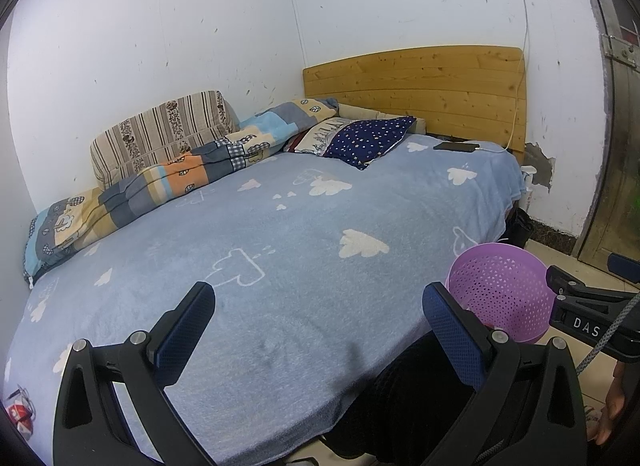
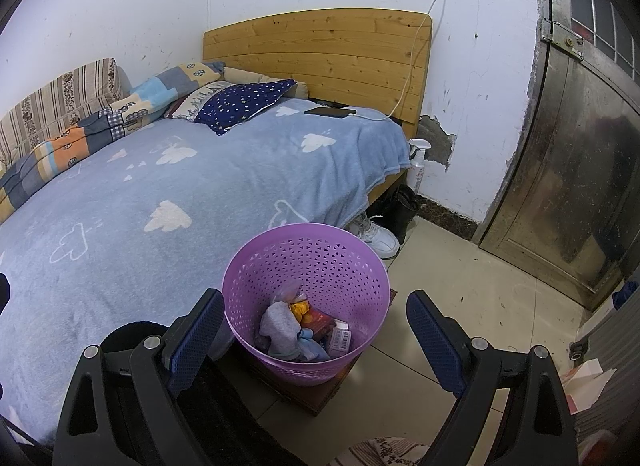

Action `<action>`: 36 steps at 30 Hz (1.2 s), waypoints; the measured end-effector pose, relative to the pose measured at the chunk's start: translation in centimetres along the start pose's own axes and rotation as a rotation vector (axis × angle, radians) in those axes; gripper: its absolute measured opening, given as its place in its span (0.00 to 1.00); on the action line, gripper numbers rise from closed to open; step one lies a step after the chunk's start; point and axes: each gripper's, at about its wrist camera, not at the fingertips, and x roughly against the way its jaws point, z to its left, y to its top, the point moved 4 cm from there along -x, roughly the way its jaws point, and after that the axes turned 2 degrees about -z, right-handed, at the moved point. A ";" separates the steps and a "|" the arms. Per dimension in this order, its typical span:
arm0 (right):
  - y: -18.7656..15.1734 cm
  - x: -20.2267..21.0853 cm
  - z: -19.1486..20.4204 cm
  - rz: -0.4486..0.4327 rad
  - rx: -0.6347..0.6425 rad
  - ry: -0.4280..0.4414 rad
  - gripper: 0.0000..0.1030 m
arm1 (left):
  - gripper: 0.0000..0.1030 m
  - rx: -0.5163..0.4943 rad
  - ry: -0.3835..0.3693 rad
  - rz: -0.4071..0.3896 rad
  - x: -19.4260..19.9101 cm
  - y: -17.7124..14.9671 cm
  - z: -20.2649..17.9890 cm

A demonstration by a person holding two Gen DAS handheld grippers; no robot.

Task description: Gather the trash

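Note:
A purple perforated basket (image 2: 340,262) stands on a low dark wooden stand beside the bed. Inside it lies trash (image 2: 304,328): crumpled grey and blue wrappers, something yellow, a red packet and a white box with a barcode. My right gripper (image 2: 316,324) hovers open just above and in front of the basket, nothing between its blue pads. My left gripper (image 1: 320,316) is open over the near edge of the bed (image 1: 280,225), holding nothing. In the left wrist view the basket (image 1: 500,290) sits at the right, with the right gripper's black body (image 1: 584,306) beside it.
The bed has a blue cloud-print blanket, a folded quilt (image 1: 160,177), a striped cushion and a star-print pillow (image 1: 368,139). A phone (image 2: 330,111) on a charging cable lies near the wooden headboard. White shoes (image 2: 376,236), a spray bottle (image 2: 418,161) and a metal door (image 2: 580,169) are at the right.

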 end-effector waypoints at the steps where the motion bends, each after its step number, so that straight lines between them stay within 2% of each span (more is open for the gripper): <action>1: 0.0 0.0 0.0 0.000 -0.001 0.001 0.91 | 1.00 -0.001 0.000 0.000 0.0 0.0 0.0; 36: -0.1 0.1 0.3 -0.002 0.004 0.001 0.91 | 1.00 0.003 0.005 -0.008 0.1 0.8 -0.2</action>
